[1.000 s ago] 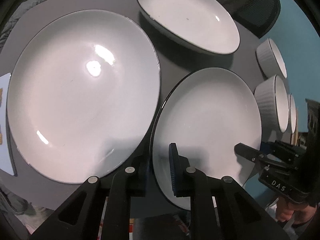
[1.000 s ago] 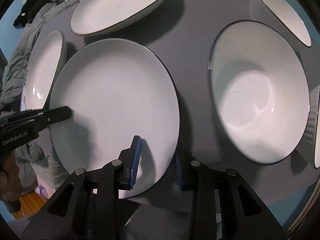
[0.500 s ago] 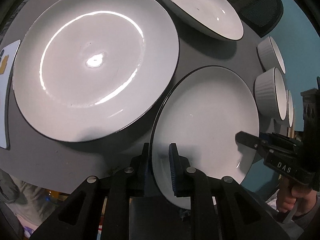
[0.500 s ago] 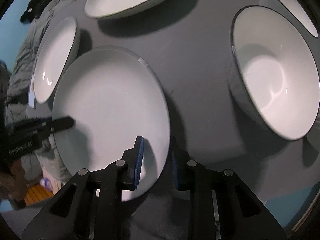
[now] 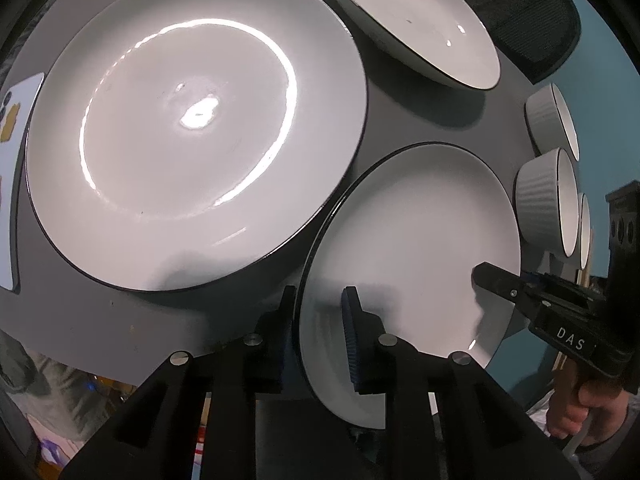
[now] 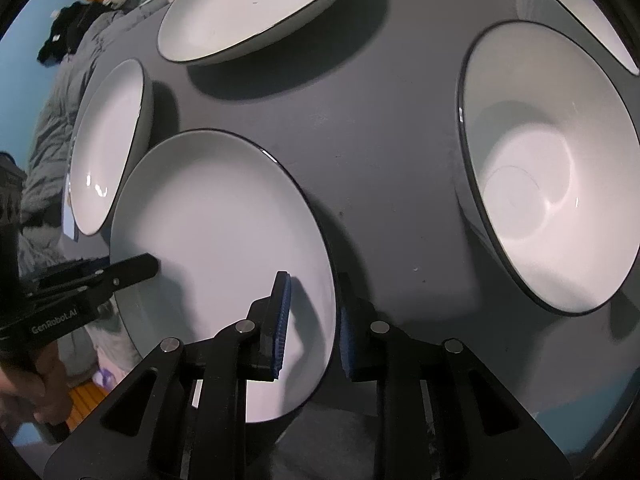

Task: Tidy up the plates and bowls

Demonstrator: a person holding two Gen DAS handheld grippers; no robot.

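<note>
A small white plate with a dark rim [image 5: 420, 232] is held off the grey table [image 5: 120, 320] by both grippers. My left gripper [image 5: 320, 320] is shut on its near rim, one finger above and one below. My right gripper [image 6: 312, 312] is shut on the opposite rim of the same plate [image 6: 216, 232]; it also shows in the left wrist view [image 5: 504, 280]. A large white plate [image 5: 192, 120] lies flat on the table just left of the held plate.
A shallow white dish [image 5: 416, 20] sits at the back. Ribbed white bowls [image 5: 544, 200] stand along the right edge. In the right wrist view a deep white bowl [image 6: 548, 168] sits right of the held plate. A black chair [image 5: 536, 8] is behind the table.
The held plate has risen off the table and moved nearer the large plate, its left rim now level with that plate's edge. Both grippers stayed clamped on it.
</note>
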